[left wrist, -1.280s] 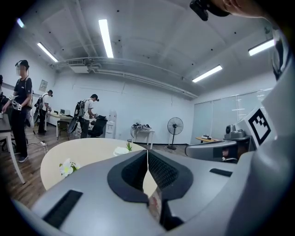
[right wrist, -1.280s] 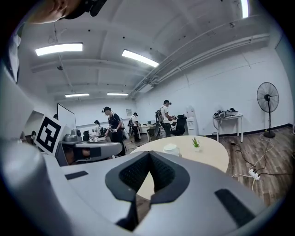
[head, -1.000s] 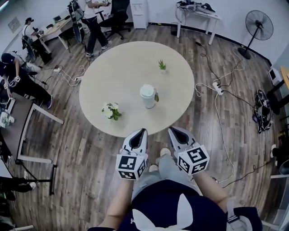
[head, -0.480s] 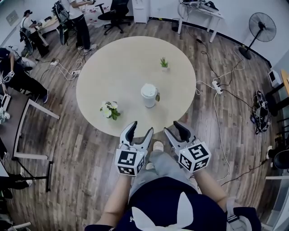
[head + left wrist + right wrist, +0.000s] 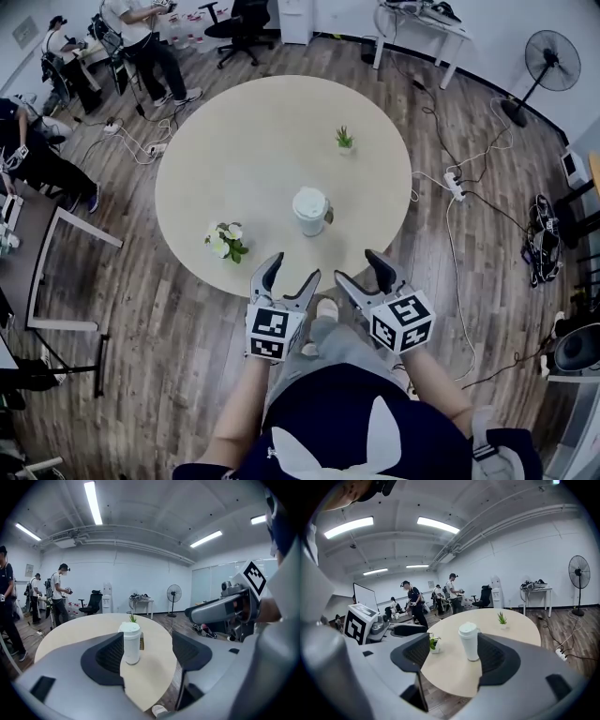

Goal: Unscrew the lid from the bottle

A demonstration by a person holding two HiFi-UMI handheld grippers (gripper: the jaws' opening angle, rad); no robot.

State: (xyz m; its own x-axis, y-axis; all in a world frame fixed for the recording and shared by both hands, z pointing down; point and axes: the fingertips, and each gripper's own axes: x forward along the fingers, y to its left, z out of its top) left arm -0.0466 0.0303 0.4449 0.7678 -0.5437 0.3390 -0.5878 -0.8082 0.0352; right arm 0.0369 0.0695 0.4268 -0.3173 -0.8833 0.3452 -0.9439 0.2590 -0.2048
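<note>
The white bottle (image 5: 309, 211) stands upright near the middle of the round desk (image 5: 244, 141), on the side nearer the person, with its lid (image 5: 308, 199) screwed on top. It looks like a smooth, stiff, probably light cylinder, so it could slide, spin or tip if only the lid is turned. A sound plan, as I judge it, is one set of jaws clamped across the body low down to keep it from turning, the other pinching the lid by its rim, which sits a little wider than the body and gives the better purchase.

The left gripper (image 5: 291, 272) and the right gripper (image 5: 363, 269) hang side by side over the wooden floor, just short of the desk's near edge and well apart from the bottle. Both sets of jaws are opening, the left spread wider than the right. Neither holds or touches anything: each gripper view shows only the distant bottle framed in the gap between its jaws
</note>
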